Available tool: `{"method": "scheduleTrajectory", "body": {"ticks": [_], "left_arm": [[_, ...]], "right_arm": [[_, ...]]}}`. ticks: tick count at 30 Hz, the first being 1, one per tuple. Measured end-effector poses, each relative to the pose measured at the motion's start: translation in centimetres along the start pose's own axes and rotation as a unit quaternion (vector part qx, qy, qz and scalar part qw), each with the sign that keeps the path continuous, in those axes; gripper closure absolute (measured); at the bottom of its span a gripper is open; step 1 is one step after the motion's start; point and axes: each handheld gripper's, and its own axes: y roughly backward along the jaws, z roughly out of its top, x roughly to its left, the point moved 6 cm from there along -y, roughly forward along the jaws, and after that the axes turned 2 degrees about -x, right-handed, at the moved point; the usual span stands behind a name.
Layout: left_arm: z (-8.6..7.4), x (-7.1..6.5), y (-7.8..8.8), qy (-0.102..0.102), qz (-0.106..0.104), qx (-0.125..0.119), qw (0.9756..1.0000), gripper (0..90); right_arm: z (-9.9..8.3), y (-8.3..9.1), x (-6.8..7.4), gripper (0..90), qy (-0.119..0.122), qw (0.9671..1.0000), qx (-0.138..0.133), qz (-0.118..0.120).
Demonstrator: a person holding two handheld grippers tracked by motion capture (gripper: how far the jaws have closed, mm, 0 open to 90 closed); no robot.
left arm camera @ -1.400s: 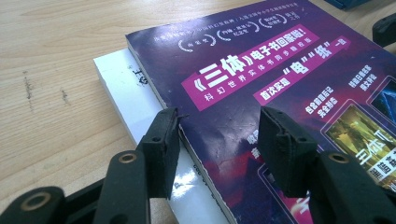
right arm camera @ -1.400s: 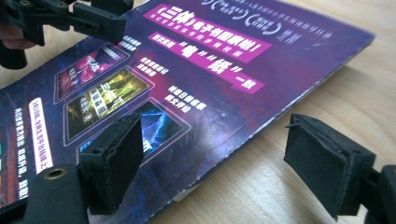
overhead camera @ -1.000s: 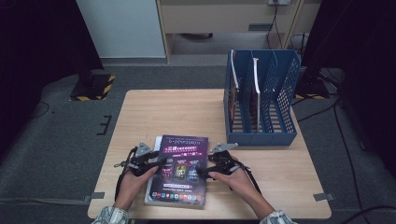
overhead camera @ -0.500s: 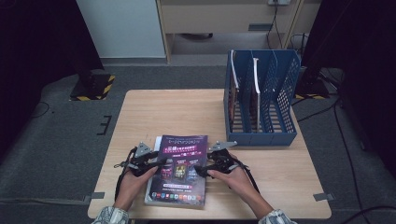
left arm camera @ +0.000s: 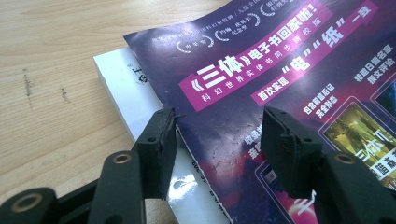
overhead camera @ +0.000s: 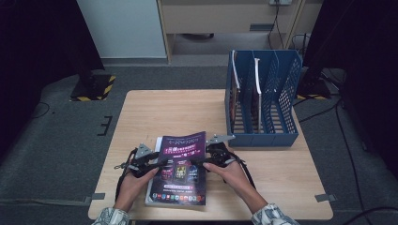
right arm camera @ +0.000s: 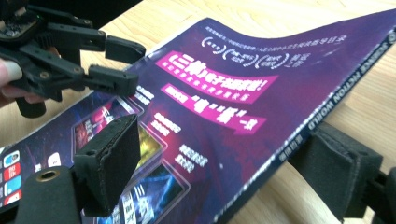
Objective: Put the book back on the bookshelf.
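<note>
While raised, magazine (right arm camera: 224, 116) between hand-held gripper (right arm camera: 233, 172) jaws.

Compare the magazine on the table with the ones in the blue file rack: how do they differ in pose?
The purple magazine lies flat on the table, cover up, spine edge lifting; the filed magazines stand upright on edge in the blue rack. The first sits between both grippers; the filed ones stand untouched. Both are thin, glossy.

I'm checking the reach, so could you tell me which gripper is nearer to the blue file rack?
The right gripper. It sits at the magazine's right edge, just in front of the file rack; the left gripper is across the magazine, farther off.
</note>
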Motion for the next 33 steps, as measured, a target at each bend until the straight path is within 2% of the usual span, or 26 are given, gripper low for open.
{"method": "scheduleTrajectory", "body": {"ticks": [11,17,24,30,33], "left_arm": [[0.0,0.0,0.0,-0.002,0.000,0.000,1.0000,45.0],[0.0,0.0,0.0,-0.003,0.000,0.000,1.0000,45.0],[0.0,0.0,0.0,-0.003,0.001,0.000,1.0000,44.9],[0.0,0.0,0.0,-0.003,0.001,0.000,1.0000,44.9],[0.0,0.0,0.0,-0.003,0.001,0.000,1.0000,44.9]], "right_arm": [[2.1,-1.2,0.8,17.0,0.009,0.9999,-0.003,-0.011],[2.5,-1.9,0.8,16.6,0.000,0.9999,0.002,-0.016],[2.7,-2.7,0.8,14.6,0.008,0.9997,0.007,-0.023],[2.9,-3.2,0.8,14.3,-0.001,0.9996,0.013,-0.023],[2.8,-3.5,0.9,13.2,0.003,0.9997,0.015,-0.022]]}}
